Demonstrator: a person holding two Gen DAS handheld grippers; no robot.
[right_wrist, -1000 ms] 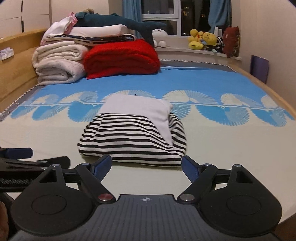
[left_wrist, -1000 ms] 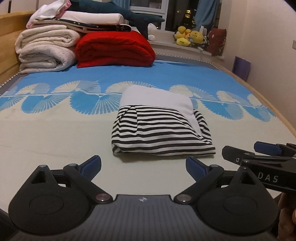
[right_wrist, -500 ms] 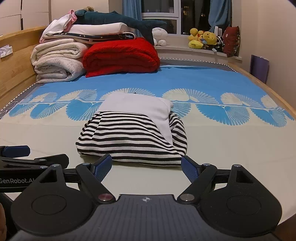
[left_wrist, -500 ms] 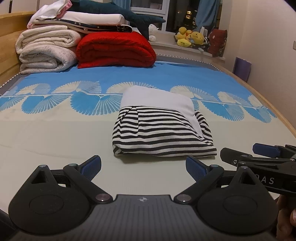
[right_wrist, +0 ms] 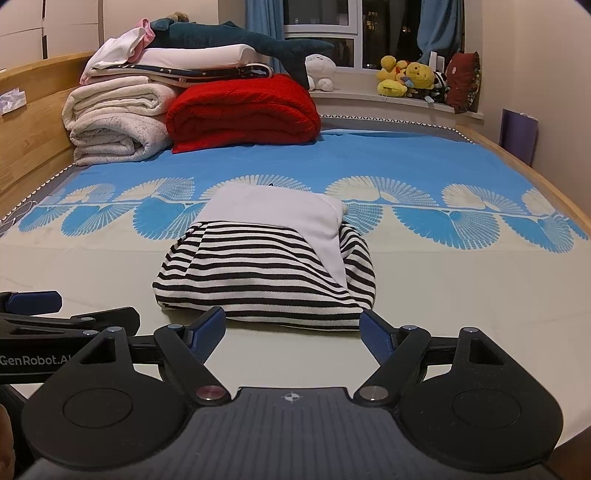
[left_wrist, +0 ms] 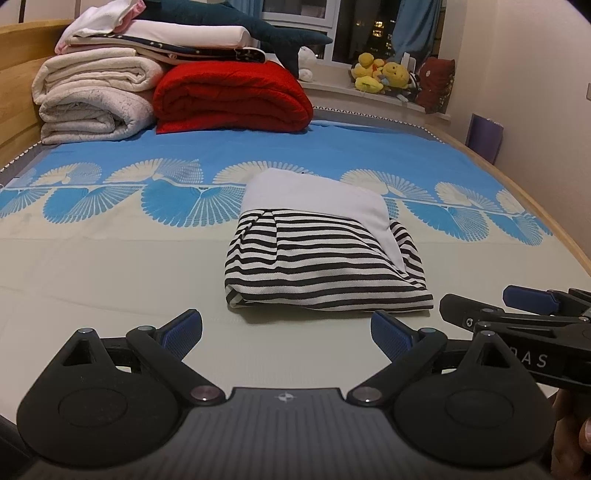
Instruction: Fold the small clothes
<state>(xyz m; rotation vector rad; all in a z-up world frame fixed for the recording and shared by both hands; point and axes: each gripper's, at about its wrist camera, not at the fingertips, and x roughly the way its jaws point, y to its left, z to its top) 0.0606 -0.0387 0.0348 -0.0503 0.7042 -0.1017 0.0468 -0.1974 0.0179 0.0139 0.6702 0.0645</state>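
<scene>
A small black-and-white striped garment with a white band lies folded into a compact bundle on the bed; it also shows in the right wrist view. My left gripper is open and empty, just short of the bundle's near edge. My right gripper is open and empty, its fingertips close to the bundle's near edge. The right gripper shows at the right of the left wrist view; the left gripper shows at the left of the right wrist view.
The bed sheet is cream near me with a blue fan pattern beyond. Folded white blankets, a red blanket and a plush shark are stacked at the far end. Plush toys sit on the windowsill. A wooden frame edges the right side.
Both grippers have drawn slightly closer to the folded bundle and stayed open. The bundle has not moved.
</scene>
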